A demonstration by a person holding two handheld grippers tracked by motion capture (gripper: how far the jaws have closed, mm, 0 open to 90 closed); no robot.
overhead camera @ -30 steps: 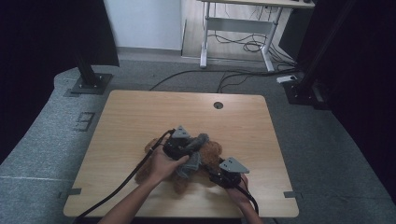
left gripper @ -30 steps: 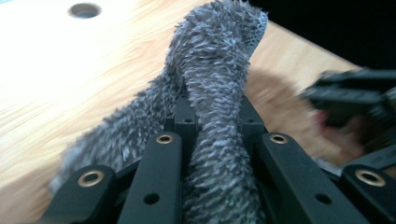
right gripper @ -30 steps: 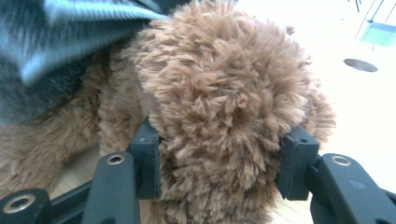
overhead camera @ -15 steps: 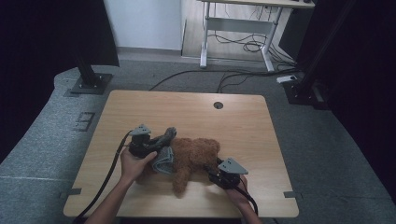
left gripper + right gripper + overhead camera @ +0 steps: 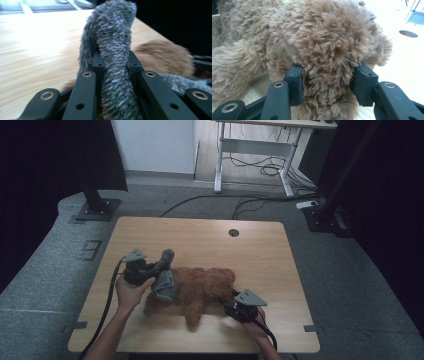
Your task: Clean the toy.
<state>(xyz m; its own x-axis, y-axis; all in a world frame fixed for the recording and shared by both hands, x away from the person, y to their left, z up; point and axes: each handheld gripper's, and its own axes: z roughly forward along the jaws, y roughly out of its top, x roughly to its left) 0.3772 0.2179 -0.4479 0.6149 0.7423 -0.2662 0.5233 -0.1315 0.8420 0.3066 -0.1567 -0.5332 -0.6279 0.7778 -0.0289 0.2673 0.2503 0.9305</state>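
A brown plush bear [image 5: 205, 287] lies on the wooden table [image 5: 200, 235], near its front edge. A grey fuzzy cloth [image 5: 164, 281] hangs at the bear's left end. My left gripper [image 5: 156, 268] is shut on it, and a strip of the cloth [image 5: 112, 50] rises between its jaws [image 5: 113, 60]. My right gripper [image 5: 229, 299] sits at the bear's right end. In the right gripper view both pads of this gripper [image 5: 328, 75] press into a thick lobe of the bear [image 5: 324, 37]. Its jaws have just been closing slightly on the fur.
A round cable hole [image 5: 233, 232] sits near the table's far edge. Black stand bases rest on the floor at the left [image 5: 97, 210] and right [image 5: 325, 217]. A white desk frame [image 5: 250, 155] with cables stands behind.
My left hand has moved left across the table with the grey cloth in its jaws, from above the bear's middle to its left end. The right gripper has kept still.
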